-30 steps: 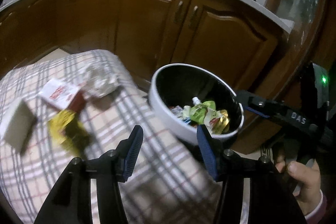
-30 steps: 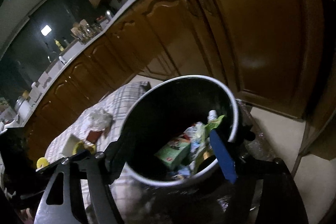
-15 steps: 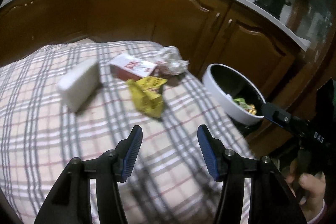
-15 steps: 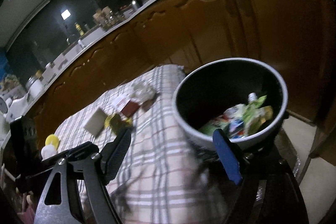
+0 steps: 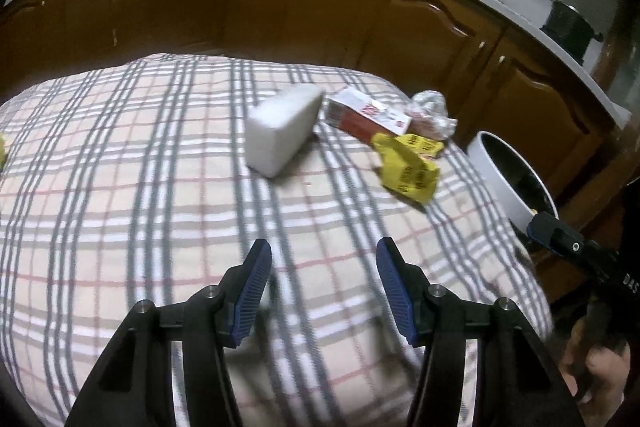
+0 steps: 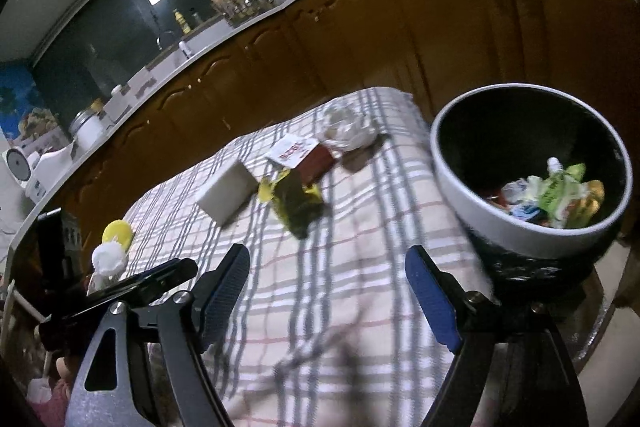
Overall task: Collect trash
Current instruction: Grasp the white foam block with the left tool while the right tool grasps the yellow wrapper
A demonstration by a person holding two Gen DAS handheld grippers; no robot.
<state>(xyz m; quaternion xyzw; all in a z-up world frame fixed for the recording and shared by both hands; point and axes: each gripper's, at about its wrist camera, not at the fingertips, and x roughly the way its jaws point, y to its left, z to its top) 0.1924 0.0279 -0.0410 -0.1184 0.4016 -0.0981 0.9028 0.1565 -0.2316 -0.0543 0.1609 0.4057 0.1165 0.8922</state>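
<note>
A dim kitchen with brown cupboards (image 5: 304,11) runs behind a table under a checked cloth (image 5: 160,211), and a white bin (image 6: 524,231) with a dark inside stands at the table's right end, already holding several wrappers (image 6: 552,195). Both tongs hang over bare cloth with nothing between their jaws: the left gripper (image 5: 324,283) is released about half wide, the right gripper (image 6: 328,291) released wider.

The step in hand looks like reaching for the next piece. The yellow wrapper (image 5: 408,167) lies nearest the bin, so it is probably the easiest pick: come down over its raised crumple, pinch a fold rather than the flat cloth, and lift clear before swinging to the bin.

On the cloth I count:
- one yellow wrapper
- one red-and-white carton (image 5: 368,115), touching it
- one crumpled clear wrapper (image 5: 432,111) behind
- one white block (image 5: 280,131), just beside the carton
</note>
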